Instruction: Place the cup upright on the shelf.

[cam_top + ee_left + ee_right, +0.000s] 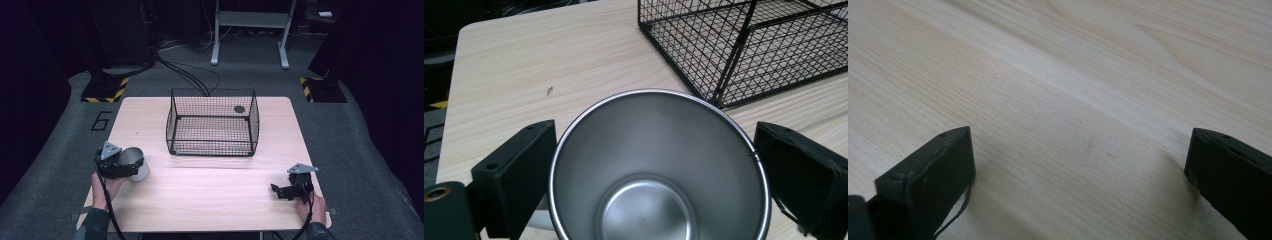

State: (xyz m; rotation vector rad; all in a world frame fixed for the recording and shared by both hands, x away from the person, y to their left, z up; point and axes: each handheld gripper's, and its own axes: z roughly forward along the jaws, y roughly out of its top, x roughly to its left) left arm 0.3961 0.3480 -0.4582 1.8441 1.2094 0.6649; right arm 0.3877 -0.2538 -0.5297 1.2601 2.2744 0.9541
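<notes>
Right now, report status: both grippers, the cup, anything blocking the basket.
Left gripper shut on shiny steel cup, open end up. Right gripper open over bare wooden table. Black wire basket ahead, nothing between.

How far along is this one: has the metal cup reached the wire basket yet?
Early stage. Done: the left gripper has its jaws around the metal cup near the table's left front edge. In hand: that grasp. Left: moving the cup to the wire basket, probably its destination. The right gripper rests open, holding nothing.
</notes>
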